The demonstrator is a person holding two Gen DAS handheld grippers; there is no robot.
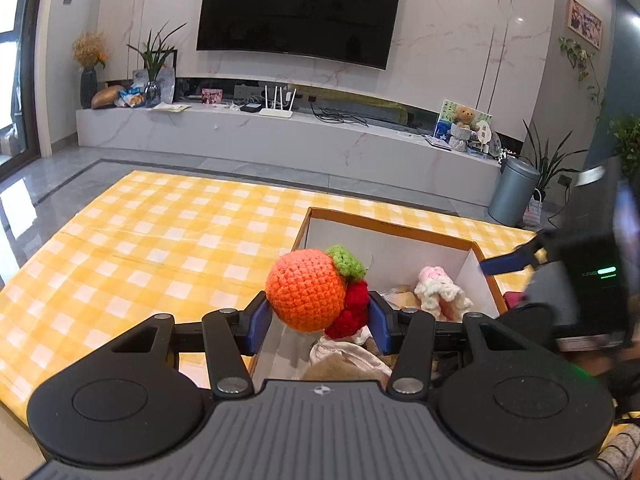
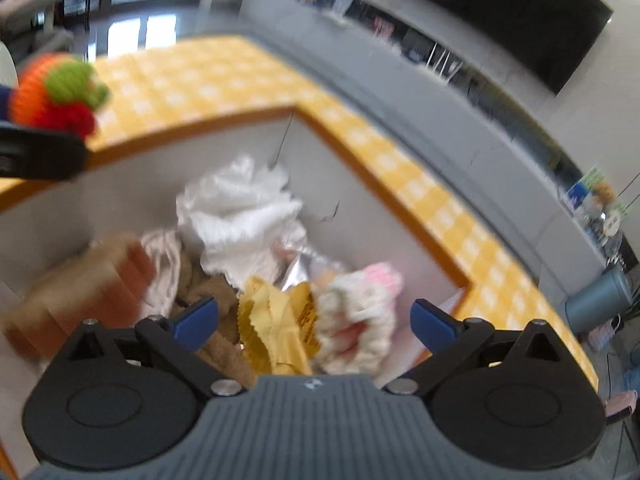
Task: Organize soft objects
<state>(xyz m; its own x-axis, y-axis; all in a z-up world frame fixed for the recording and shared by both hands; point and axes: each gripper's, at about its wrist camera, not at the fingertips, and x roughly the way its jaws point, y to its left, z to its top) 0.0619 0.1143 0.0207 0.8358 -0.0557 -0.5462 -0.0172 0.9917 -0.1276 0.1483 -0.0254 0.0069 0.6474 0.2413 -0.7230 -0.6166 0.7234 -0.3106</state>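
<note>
A: Where's the knitted fruit [image 1: 316,292]?

B: Clamped in my left gripper [image 1: 318,322], held up over the near left corner of the box [image 1: 384,227] so it can drop straight in with the other soft stuff.

A: Right gripper [image 2: 314,320]?

B: Jaws spread wide, holding nothing, hovering over the pile, I'd guess to grab or tidy.

A: Counts?

B: 1 box, 1 fruit, 1 white cloth [image 2: 240,204], 1 pink-white knit [image 2: 360,320], 1 yellow packet [image 2: 280,332], 1 brown block [image 2: 80,296]. Blurry underneath, can't count the rest.
</note>
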